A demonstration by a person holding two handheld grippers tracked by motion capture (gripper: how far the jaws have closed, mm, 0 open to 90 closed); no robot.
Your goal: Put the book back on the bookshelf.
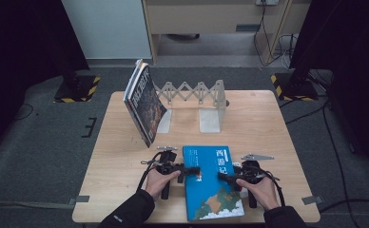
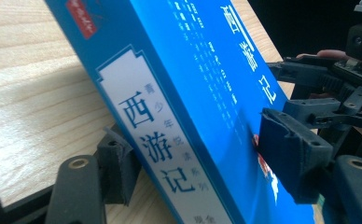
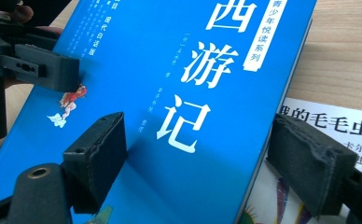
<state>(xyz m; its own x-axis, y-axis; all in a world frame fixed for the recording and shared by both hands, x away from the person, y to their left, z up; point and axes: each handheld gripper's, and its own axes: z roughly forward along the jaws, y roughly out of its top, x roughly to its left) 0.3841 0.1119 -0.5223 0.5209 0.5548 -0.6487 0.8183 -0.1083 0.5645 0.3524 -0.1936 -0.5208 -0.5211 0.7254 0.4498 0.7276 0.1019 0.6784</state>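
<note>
**Blue book straddled from both sides, lift not yet secure**

While both grippers sit at the near edge of the table (image 1: pixel 125 156), the blue book (image 1: pixel 211 183) lies flat between them, cover up, in front of the person. The left gripper (image 1: pixel 188 171) straddles the book's spine edge: in the left gripper view one pad (image 2: pixel 118 168) sits on the table side below the spine and the other pad (image 2: pixel 293 154) rests on the cover. The jaws stand apart around the edge, and I cannot tell whether they are pressing yet. The right gripper (image 1: pixel 226 177) stands open around the opposite long edge, one jaw over the cover and one beyond it, above a thin white booklet (image 3: pixel 328 128) lying partly under the book.

Risks, as judged from this position:
- The right gripper's outer jaw may catch the booklet along with the book and drag it up.
- A shallow bite on the glossy cover could slip as the book rises.
- Uneven closing would tilt the book.

The folding bookstand (image 1: pixel 194 95) at the far side already props leaning books (image 1: pixel 143 102); a careless approach there could topple them.
</note>
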